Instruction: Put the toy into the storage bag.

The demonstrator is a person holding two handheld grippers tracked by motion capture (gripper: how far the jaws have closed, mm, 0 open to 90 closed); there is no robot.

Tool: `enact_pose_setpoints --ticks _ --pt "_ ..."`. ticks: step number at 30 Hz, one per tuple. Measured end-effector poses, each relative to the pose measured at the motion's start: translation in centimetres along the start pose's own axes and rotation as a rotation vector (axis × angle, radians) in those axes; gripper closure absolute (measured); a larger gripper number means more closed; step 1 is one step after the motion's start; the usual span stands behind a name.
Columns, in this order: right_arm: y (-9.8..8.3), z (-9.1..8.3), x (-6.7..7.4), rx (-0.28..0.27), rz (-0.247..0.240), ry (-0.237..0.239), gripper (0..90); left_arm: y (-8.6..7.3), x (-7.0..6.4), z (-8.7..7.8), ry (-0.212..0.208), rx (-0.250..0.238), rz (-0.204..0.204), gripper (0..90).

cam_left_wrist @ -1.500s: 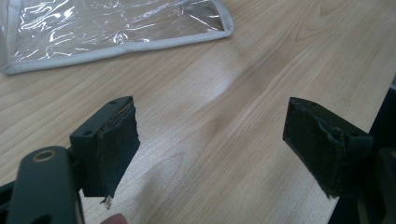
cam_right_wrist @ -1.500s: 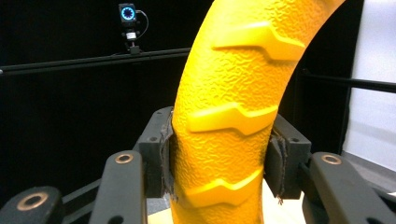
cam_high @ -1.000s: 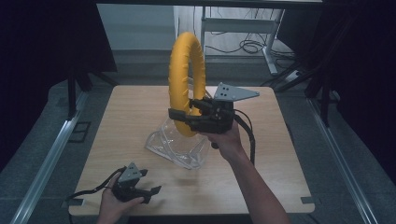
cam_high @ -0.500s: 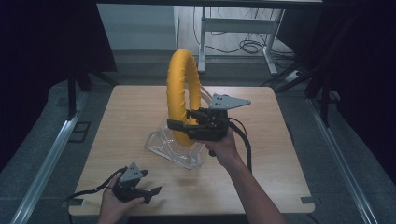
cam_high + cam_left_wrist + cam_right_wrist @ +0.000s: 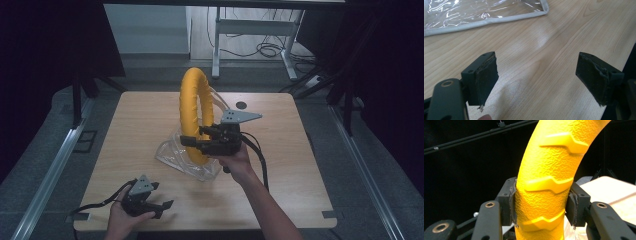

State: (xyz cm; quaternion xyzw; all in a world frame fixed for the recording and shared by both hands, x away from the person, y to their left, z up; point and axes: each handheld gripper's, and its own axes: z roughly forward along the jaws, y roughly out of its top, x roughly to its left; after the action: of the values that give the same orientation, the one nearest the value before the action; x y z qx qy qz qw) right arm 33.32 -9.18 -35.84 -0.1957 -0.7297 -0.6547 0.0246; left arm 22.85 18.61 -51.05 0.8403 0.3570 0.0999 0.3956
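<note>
Pinching the yellow ring [image 5: 544,195], the right gripper [image 5: 192,145] is squeezing its bumpy, stiff side; left gripper [image 5: 161,207] is sitting wide open.

Dim room, dark surround, soft glare on the pale table [image 5: 544,42], foreground tongs slightly blurred

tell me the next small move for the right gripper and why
Probably lower the yellow ring further into the clear plastic bag. The right gripper clamps the ring upright, its bottom at the bag; the left gripper rests open beside it.
</note>
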Motion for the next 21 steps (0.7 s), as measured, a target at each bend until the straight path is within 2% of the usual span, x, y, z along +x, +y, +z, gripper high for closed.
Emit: enact_pose_setpoints --ticks 6,9,11,14,16,19,20,21 --pt "-0.9 0.4 -0.7 0.039 0.020 0.010 49.8 0.0 0.0 0.0 0.000 0.003 0.001 17.7" --pt "-1.4 0.6 -1.0 0.057 0.026 -0.008 48.5 0.0 0.0 0.0 -0.001 0.001 -0.001 17.7" --pt "-2.1 0.6 -1.8 0.074 0.056 -0.027 47.2 0.0 0.0 0.0 -0.001 0.003 0.003 17.7" --pt "-2.3 0.4 -2.4 0.047 0.080 -0.024 47.0 0.0 0.0 0.0 -0.002 0.004 0.004 17.6" --pt "-2.2 0.1 -2.5 0.042 0.062 -0.067 45.0 0.0 0.0 0.0 -0.004 0.002 0.002 17.6" --pt "-2.3 -0.2 -2.1 0.052 0.007 -0.129 42.6 0.0 0.0 0.0 -0.003 0.001 0.000 17.6" --pt "-2.3 -0.3 -2.0 0.061 -0.014 -0.146 40.3 0.0 0.0 0.0 -0.004 0.000 0.000 17.6" --pt "-2.3 -0.3 -2.0 0.061 -0.014 -0.146 40.3 0.0 0.0 0.0 -0.004 0.000 0.000 17.6"
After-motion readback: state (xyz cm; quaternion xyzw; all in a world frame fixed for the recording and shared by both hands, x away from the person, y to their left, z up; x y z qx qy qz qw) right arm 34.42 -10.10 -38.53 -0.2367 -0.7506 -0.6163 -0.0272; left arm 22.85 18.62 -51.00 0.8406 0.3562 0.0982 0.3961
